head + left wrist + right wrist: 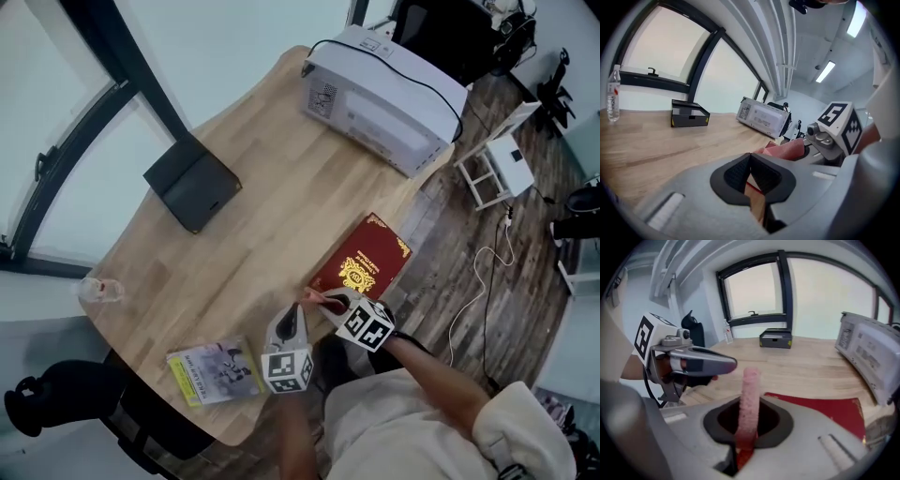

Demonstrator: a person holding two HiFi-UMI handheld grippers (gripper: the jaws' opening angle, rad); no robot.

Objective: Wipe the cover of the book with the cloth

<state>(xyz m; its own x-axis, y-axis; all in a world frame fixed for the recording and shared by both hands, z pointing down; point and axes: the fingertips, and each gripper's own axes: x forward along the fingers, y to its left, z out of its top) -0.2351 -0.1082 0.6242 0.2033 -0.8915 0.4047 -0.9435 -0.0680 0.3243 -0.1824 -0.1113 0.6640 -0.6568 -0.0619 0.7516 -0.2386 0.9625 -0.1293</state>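
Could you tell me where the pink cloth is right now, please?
The pink cloth is pinched in the right gripper, at the near corner of the red book, close beside the left gripper near the table's front edge.

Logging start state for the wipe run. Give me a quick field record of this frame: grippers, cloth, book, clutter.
left gripper: fingers shut, nothing between them
right gripper: shut on the pink cloth, at the book's near corner
red book: gold emblem on cover, flat on the wooden table, near its edge
cloth contact with cover: cannot tell
clutter: black box, white microwave, plastic bottle, booklet
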